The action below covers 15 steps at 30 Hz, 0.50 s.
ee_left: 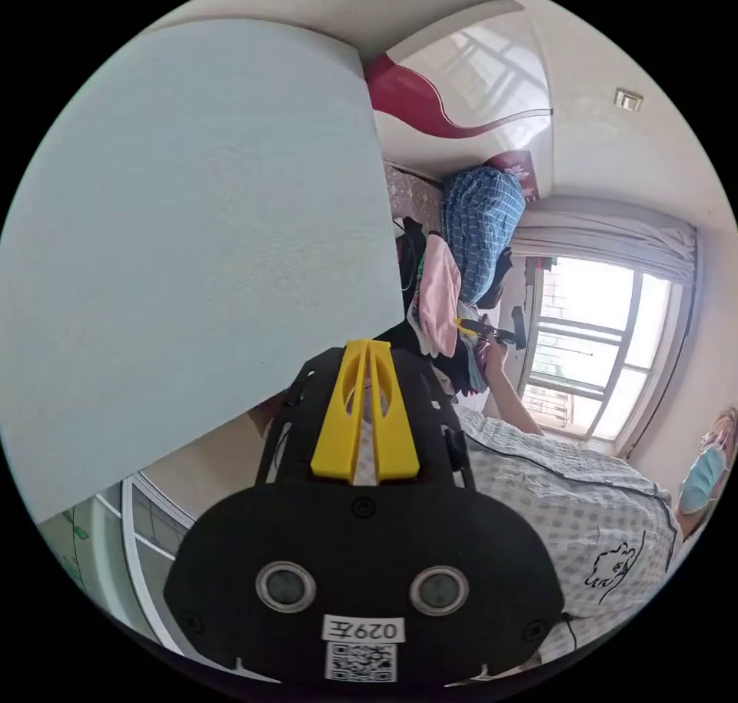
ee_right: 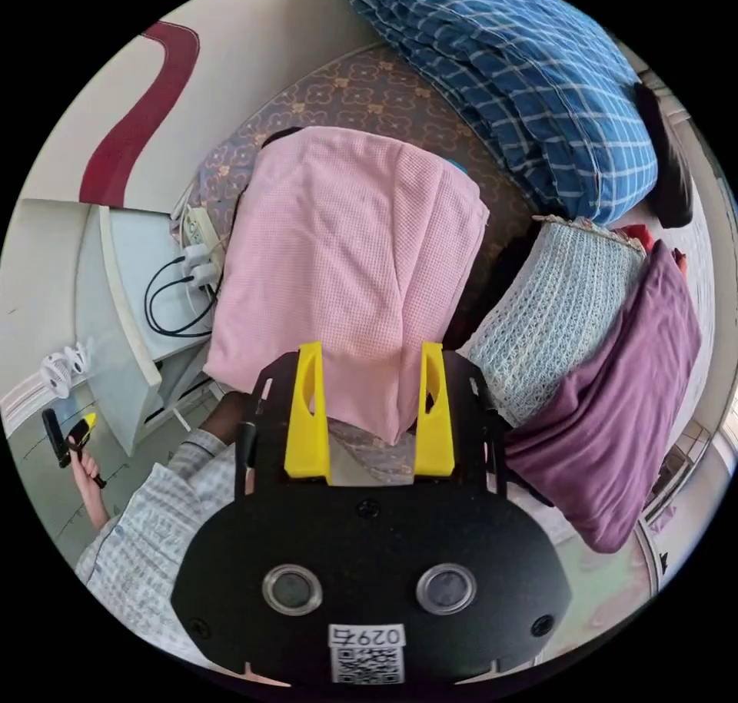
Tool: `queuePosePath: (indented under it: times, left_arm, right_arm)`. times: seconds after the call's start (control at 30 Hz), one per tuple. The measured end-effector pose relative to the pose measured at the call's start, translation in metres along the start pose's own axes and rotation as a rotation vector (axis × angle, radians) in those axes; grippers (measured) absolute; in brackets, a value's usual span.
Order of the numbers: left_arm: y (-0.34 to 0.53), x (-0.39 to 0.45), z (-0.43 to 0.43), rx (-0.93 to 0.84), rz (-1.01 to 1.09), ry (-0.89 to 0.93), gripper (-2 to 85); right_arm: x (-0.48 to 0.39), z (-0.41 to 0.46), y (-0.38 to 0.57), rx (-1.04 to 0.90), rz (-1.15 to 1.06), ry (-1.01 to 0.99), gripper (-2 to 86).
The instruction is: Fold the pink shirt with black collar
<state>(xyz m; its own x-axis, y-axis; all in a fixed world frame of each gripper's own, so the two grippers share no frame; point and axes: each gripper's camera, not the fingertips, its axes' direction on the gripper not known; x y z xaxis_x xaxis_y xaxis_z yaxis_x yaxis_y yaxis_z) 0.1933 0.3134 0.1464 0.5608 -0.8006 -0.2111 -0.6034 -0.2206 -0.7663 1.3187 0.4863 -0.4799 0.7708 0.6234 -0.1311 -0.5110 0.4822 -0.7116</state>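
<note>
The pink shirt (ee_right: 346, 257) lies folded into a rectangle on the patterned bed (ee_right: 361, 88), with a dark edge at its far end. My right gripper (ee_right: 370, 349) hovers open over the shirt's near end, and pink cloth shows between its yellow jaws without being pinched. In the left gripper view my left gripper (ee_left: 369, 349) is shut with nothing in it, held away from the bed beside a pale panel (ee_left: 184, 227). From there the pink shirt (ee_left: 440, 292) is small and far off, with the right gripper (ee_left: 465, 324) next to it. A hand holds the left gripper (ee_right: 84, 422) low at the left.
A blue checked pillow (ee_right: 523, 81) lies beyond the shirt. A pale knitted garment (ee_right: 553, 319) and a purple one (ee_right: 623, 403) lie beside it. A power strip with black cables (ee_right: 196, 250) sits on a white stand. A person in a checked top (ee_left: 569, 503) stands by the window (ee_left: 607, 342).
</note>
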Motion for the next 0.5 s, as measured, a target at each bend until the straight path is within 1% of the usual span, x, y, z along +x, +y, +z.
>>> queuePosePath:
  times: [0.03,0.1,0.2,0.23,0.3,0.37,0.4,0.43,0.47,0.5]
  left_arm:
    - [0.015,-0.018,-0.02,0.028,-0.045,-0.022,-1.0]
    - [0.038,-0.045,-0.048,0.079,-0.106,-0.02,-1.0]
    - [0.074,-0.088,-0.088,0.148,-0.194,0.035,-1.0]
    - [0.087,-0.104,-0.102,0.166,-0.225,0.051,-1.0]
    - [0.101,-0.127,-0.122,0.18,-0.26,0.071,-1.0]
    - [0.11,-0.157,-0.149,0.176,-0.277,0.105,-1.0]
    - [0.111,-0.163,-0.156,0.173,-0.276,0.113,-1.0]
    - [0.11,-0.176,-0.17,0.167,-0.266,0.13,-1.0]
    - [0.107,-0.187,-0.185,0.157,-0.247,0.146,-1.0]
    - [0.105,-0.192,-0.192,0.151,-0.236,0.152,-1.0]
  right_arm:
    - [-0.01,0.017,-0.01,-0.04,0.023,-0.023,16.5]
    - [-0.028,0.034,-0.018,-0.047,0.057,-0.045,15.1]
    - [-0.076,0.028,-0.011,0.063,0.049,0.061,8.0]
    - [-0.098,0.021,-0.002,0.132,0.037,0.101,5.0]
    - [-0.131,0.007,0.013,0.236,0.012,0.054,2.8]
    - [-0.167,-0.012,0.036,0.386,-0.015,-0.189,1.6]
    - [-0.175,-0.017,0.042,0.43,-0.006,-0.248,1.4]
    - [-0.19,-0.023,0.055,0.514,0.011,-0.354,1.1]
    - [-0.211,-0.029,0.069,0.597,-0.009,-0.467,0.9]
    - [-0.224,-0.032,0.076,0.639,-0.031,-0.522,0.8]
